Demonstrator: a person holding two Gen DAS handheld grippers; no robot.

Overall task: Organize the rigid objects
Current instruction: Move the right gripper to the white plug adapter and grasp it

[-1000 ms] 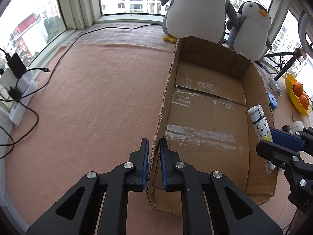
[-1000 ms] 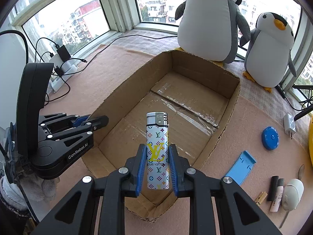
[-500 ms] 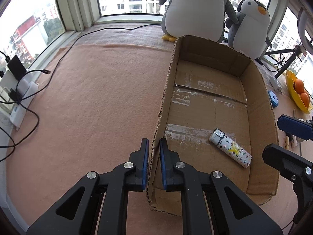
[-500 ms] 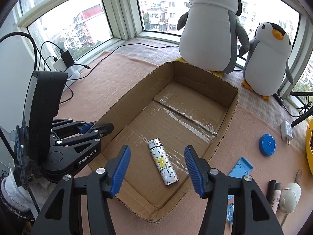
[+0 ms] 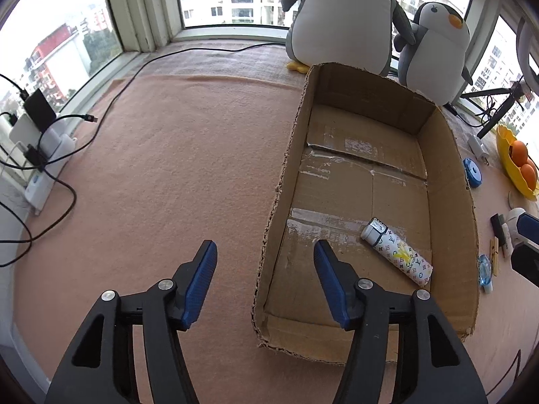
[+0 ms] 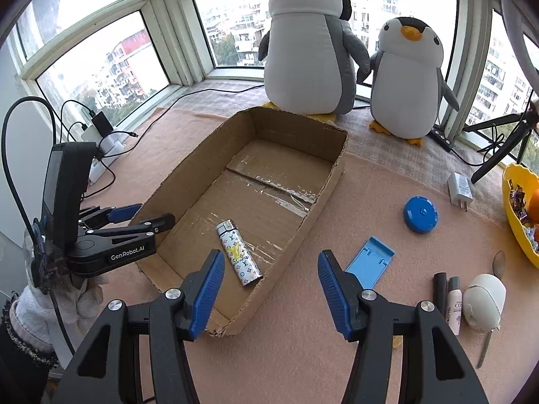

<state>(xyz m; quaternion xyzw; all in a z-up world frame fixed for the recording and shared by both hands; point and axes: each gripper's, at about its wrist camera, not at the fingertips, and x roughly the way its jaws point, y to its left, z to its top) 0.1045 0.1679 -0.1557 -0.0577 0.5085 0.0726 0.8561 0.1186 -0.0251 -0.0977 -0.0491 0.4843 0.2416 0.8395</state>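
An open cardboard box (image 5: 444, 128) (image 6: 337, 148) lies on the pink mat. A white patterned lighter (image 5: 397, 252) (image 6: 238, 253) lies flat on the box floor near its front end. My left gripper (image 5: 264, 269) is open, its jaws straddling the box's left wall near the front corner; it also shows in the right wrist view (image 6: 141, 215). My right gripper (image 6: 271, 279) is open and empty, above the box's right front corner. Loose items lie right of the box: a blue flat stand (image 6: 370, 262), a blue round disc (image 6: 420, 214), a white charger (image 6: 460, 190).
Two plush penguins (image 6: 308, 47) stand behind the box by the windows. A yellow bowl with oranges (image 5: 518, 165) sits far right. Small tubes (image 6: 453, 299), a white mouse-like object (image 6: 483, 301) and a spoon lie right. Power strip and cables (image 5: 37, 155) lie left.
My right gripper opened and let go of the lighter, which now lies in the box, then drew back. My left gripper, shut on the box wall before, has opened.
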